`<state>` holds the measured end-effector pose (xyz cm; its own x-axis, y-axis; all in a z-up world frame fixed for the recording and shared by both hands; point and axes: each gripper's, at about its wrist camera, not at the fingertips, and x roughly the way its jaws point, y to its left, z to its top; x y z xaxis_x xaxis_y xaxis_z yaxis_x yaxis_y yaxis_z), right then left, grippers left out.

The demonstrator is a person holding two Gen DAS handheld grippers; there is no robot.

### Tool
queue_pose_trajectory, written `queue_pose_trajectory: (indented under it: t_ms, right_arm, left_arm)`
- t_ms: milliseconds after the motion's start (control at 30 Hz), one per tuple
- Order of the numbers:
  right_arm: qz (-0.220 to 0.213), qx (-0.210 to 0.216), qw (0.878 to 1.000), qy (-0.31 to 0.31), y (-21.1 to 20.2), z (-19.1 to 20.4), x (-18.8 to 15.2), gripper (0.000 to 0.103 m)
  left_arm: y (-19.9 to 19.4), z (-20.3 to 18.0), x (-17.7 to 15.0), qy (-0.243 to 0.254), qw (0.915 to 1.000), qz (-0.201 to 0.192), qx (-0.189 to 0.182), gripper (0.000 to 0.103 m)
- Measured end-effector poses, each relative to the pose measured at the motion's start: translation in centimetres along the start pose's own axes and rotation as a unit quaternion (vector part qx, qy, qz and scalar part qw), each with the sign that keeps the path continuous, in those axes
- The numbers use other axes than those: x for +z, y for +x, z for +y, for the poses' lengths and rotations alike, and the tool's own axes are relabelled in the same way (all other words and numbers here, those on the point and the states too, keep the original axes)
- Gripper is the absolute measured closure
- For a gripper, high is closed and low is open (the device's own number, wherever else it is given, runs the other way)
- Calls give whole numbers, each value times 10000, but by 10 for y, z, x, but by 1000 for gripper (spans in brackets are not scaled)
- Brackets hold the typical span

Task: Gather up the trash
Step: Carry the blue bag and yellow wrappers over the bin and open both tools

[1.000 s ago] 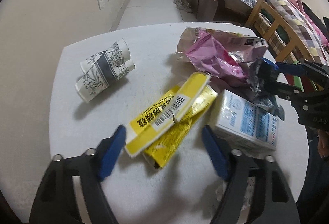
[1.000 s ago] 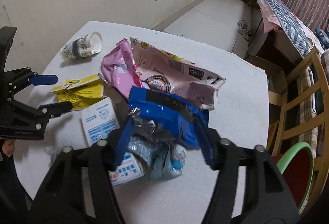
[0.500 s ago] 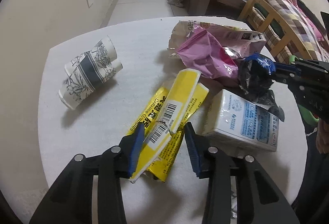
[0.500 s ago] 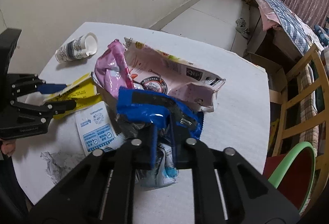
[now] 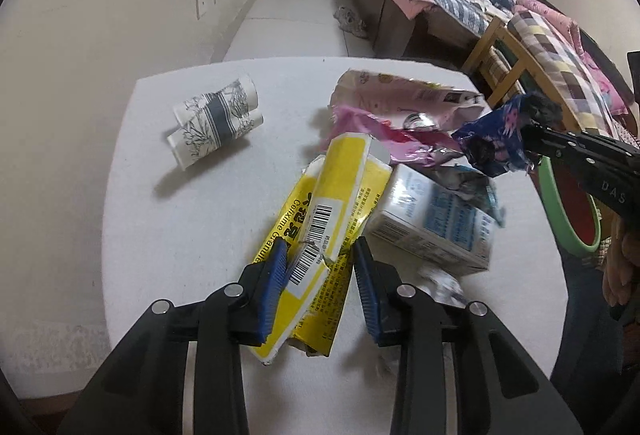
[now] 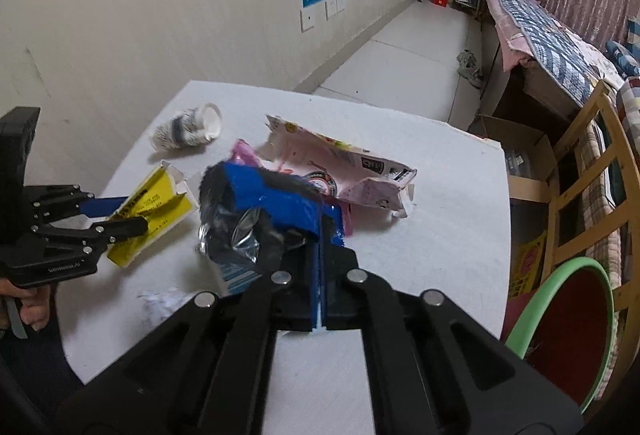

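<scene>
A flattened yellow medicine box (image 5: 340, 179) and a yellow sachet under it sit between the blue pads of my left gripper (image 5: 320, 251). Its jaws are closing and press on the box, which hangs just above the white table (image 5: 180, 215). In the right wrist view the left gripper (image 6: 120, 213) holds the yellow box (image 6: 160, 195) by its end. My right gripper (image 6: 320, 231) is shut on a crumpled blue foil wrapper (image 6: 272, 203), lifted off the table; the blue wrapper (image 5: 496, 139) also shows at the right of the left wrist view.
On the table lie a white and blue carton (image 5: 436, 219), pink snack bags (image 5: 404, 99), stacked patterned paper cups (image 5: 216, 123) and a crumpled tissue (image 6: 160, 303). A green-rimmed basin (image 6: 560, 315) stands off the table's right edge beside a wooden chair (image 6: 580, 175).
Both grippers went from wide open to closed, the left on the yellow box and the right on the blue wrapper. Both then rose, lifting those things off the table.
</scene>
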<state>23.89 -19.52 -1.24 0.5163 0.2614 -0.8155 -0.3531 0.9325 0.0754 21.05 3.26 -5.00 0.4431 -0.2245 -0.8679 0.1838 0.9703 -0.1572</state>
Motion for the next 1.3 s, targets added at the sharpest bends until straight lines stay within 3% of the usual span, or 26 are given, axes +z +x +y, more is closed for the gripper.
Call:
queue_pose_trajectory:
  t_ms: [367, 633, 1300]
  right_arm:
    - [-403, 147, 9990, 130, -59, 4, -9, 102]
    - [-587, 117, 9978, 281, -95, -10, -23, 102]
    - [-661, -489, 9902, 1127, -146, -124, -76, 102]
  left_arm:
    - [-58, -21, -12, -13, 9992, -403, 22, 71]
    - [-78, -52, -11, 72, 9985, -540, -105, 71]
    - [-53, -188, 19, 790, 9935, -446, -680, 71]
